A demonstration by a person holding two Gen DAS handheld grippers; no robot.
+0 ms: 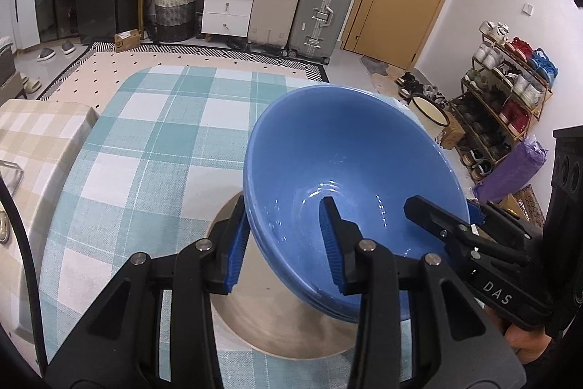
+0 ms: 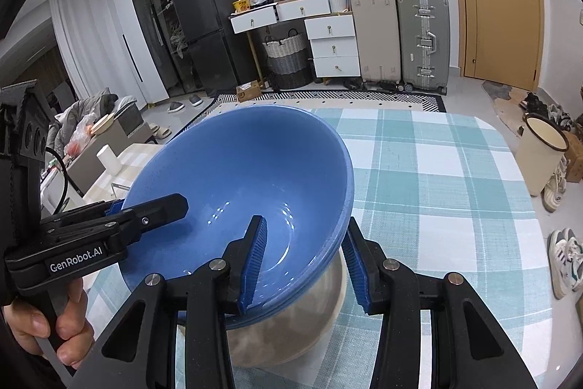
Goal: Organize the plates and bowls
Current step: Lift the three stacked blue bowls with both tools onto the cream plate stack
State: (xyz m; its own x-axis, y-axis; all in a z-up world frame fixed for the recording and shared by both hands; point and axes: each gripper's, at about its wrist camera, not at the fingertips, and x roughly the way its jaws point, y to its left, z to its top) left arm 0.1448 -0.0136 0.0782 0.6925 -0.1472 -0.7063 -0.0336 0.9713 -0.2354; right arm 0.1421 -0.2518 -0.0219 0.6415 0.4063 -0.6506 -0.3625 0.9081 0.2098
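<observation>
Both grippers, the left gripper and right gripper, are clamping opposite rims of stacked blue bowls above a beige plate on the checked tablecloth.

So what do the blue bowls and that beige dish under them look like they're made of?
Blue bowls: likely glazed ceramic, glossy, with sharp light glints inside. Beige dish: probably stoneware or ceramic, a duller, faintly speckled satin surface; melamine can't be ruled out.
</observation>
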